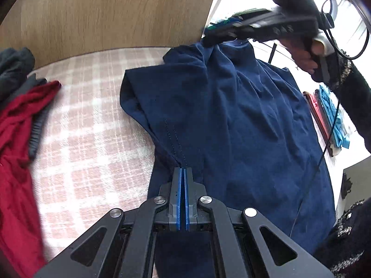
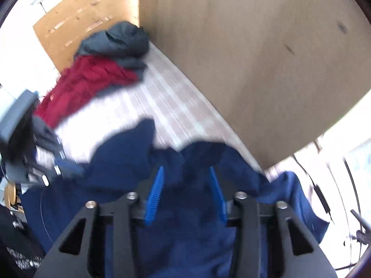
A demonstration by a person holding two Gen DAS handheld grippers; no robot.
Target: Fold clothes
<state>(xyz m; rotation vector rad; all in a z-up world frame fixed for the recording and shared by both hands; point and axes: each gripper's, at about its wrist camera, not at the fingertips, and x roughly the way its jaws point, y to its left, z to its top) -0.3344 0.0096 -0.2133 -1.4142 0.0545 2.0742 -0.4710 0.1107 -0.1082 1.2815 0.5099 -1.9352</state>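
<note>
Left wrist: left gripper (image 1: pixel 183 169) clamped on navy shirt (image 1: pixel 231 120) | right gripper (image 2: pixel 186 173) wide apart, shirt between fingers | red garment (image 1: pixel 20 134) left.

The soft navy-blue garment (image 1: pixel 231 120) lies on a bed cover (image 1: pixel 92 125) checked in pale pink and white. Beside it are a crumpled deep-red knit garment (image 1: pixel 16 139) and a dark grey one (image 2: pixel 120 41), before a light-brown wood-grain panel (image 2: pixel 255 58). Both black grippers carry bright blue pads (image 2: pixel 154 195).

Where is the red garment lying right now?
In the left wrist view, the red garment lies at the left edge of the checked blanket, beside dark grey clothes.
</note>
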